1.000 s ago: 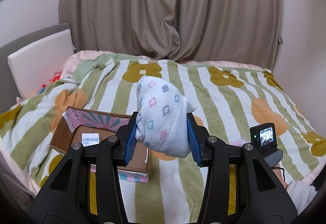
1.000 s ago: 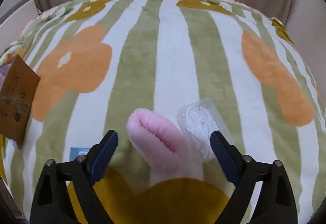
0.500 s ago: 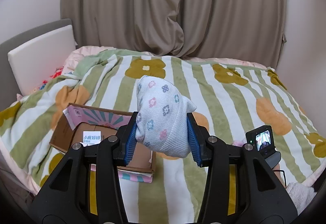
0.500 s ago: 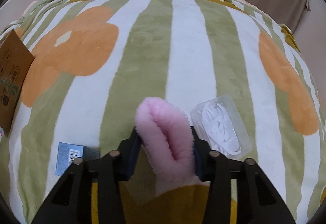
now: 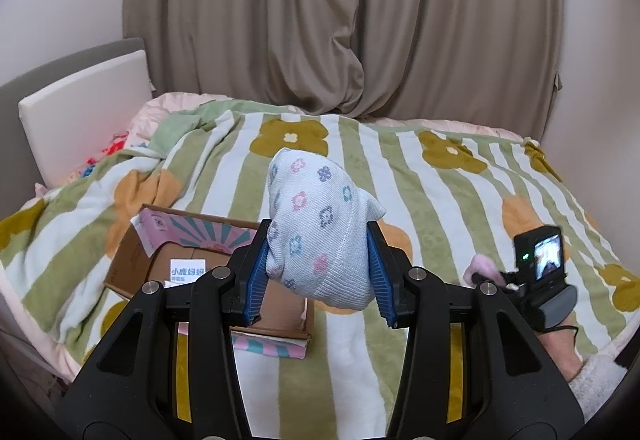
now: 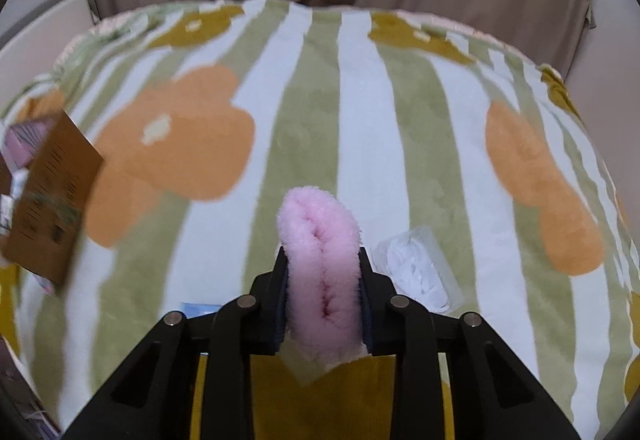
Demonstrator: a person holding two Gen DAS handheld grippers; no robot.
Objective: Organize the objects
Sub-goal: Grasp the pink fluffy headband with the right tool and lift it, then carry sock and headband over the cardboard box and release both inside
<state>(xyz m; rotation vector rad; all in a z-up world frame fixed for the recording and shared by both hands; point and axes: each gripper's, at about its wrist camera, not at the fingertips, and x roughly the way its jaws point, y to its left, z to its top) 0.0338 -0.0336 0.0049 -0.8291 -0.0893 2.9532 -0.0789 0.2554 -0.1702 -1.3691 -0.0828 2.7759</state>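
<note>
Left wrist view: we've got the white sock (image 5: 320,232) bundled between the left gripper (image 5: 318,276) pads, toe end pointing up and away from us.
Box: the open box (image 5: 208,268) sits on the blanket (image 5: 440,200) just below and left of that sock, so we reckon the left hand is the nearer one for a drop-in.
Left fingers: clamped on the sock, pads pressing both sides.
Right wrist view: pink sock (image 6: 322,272) folded over, long axis running straight out along the right gripper (image 6: 323,294).
Right fingers: narrow, squeezing the pink sock, having just closed in on it.
Box from the right: well off to the left edge, so that hand has further to travel.
Leftovers: clear packet (image 6: 416,268) just right of the right gripper, small blue box (image 6: 200,308) to its left, both on the blanket.
</note>
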